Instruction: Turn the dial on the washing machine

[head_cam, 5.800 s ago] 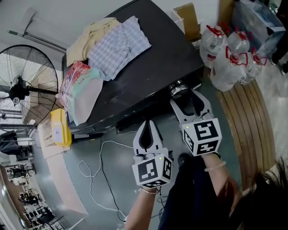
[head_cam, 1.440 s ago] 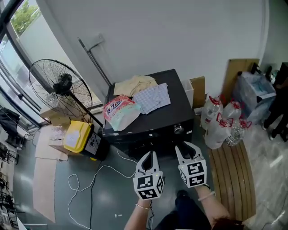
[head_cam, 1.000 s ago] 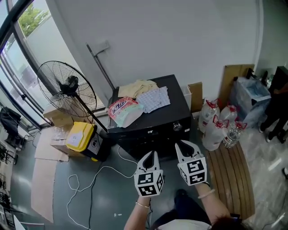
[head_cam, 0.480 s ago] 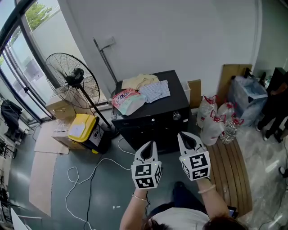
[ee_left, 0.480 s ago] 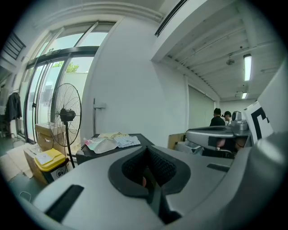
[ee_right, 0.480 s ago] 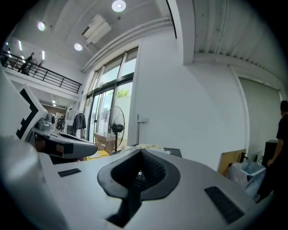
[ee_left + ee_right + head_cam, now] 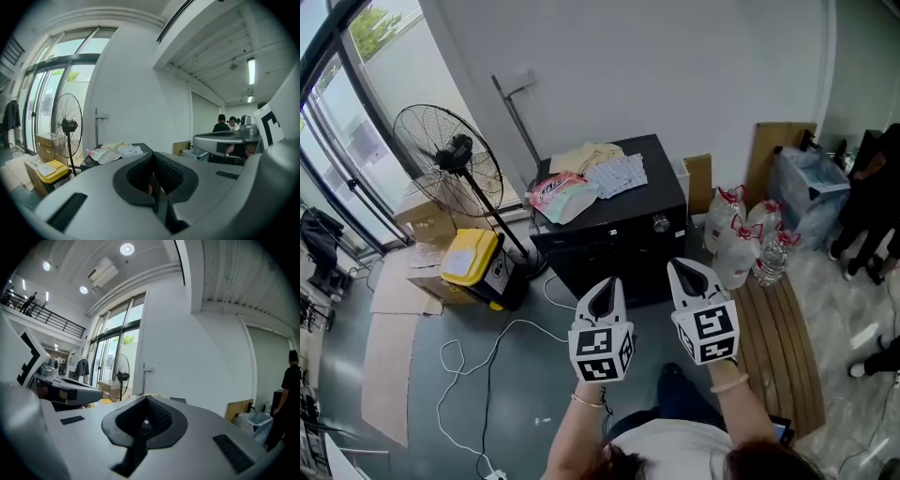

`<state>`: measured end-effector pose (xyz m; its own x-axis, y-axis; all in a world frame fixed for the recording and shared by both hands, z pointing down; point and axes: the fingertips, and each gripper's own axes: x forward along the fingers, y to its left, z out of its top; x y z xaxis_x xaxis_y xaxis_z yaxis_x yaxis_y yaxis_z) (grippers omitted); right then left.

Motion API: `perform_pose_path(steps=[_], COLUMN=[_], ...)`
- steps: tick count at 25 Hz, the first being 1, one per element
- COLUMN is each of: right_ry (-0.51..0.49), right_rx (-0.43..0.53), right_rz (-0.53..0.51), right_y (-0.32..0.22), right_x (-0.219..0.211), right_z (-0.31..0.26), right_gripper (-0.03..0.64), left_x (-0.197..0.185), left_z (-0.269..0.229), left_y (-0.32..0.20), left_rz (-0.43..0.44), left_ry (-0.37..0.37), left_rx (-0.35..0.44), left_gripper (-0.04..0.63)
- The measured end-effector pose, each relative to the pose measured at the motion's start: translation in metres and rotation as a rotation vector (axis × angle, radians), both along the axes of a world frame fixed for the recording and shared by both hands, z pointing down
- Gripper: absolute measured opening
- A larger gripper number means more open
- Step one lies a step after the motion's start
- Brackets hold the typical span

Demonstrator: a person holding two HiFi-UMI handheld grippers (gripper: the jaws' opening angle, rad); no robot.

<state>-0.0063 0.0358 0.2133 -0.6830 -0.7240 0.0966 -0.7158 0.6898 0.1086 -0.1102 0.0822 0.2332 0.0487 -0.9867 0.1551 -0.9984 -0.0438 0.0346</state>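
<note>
The black washing machine [image 7: 628,202] stands against the white wall, with its silver dial [image 7: 660,223] on the front panel. Both grippers hang well in front of it, apart from it, over the grey floor. My left gripper [image 7: 607,286] is shut with nothing between its jaws; in the left gripper view its tips [image 7: 153,164] meet. My right gripper [image 7: 682,270] is shut and empty too, its tips [image 7: 146,405] closed in the right gripper view. The machine's top [image 7: 119,152] shows beyond the left jaws.
Folded clothes [image 7: 605,169] and a pink bag [image 7: 561,195] lie on the machine. A standing fan [image 7: 450,159], a yellow box [image 7: 467,255] and cardboard stand to its left. Water bottles [image 7: 741,239] and a wooden board [image 7: 783,347] are to the right. A white cable [image 7: 478,366] trails over the floor. People stand at the right.
The view has pulled back from the machine since the earliest frame, when my right gripper was at the dial. Over the last second both grippers stay held out in front, and the right jaws have closed.
</note>
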Motion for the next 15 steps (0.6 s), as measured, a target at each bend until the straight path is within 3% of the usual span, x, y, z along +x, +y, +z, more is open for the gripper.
perform_pose_path(steps=[5, 15], right_ry=[-0.025, -0.020], right_rx=[0.014, 0.022], right_rz=[0.003, 0.007], right_y=[0.015, 0.028], right_x=[0.005, 0.012], right_z=[-0.012, -0.017], right_gripper=[0.026, 0.026], left_x=[0.007, 0.019], left_z=[-0.004, -0.013], left_y=[0.013, 0.024], left_rz=[0.006, 0.032], left_ry=[0.020, -0.007], left_rx=[0.008, 0.024], left_gripper=[0.017, 0.017])
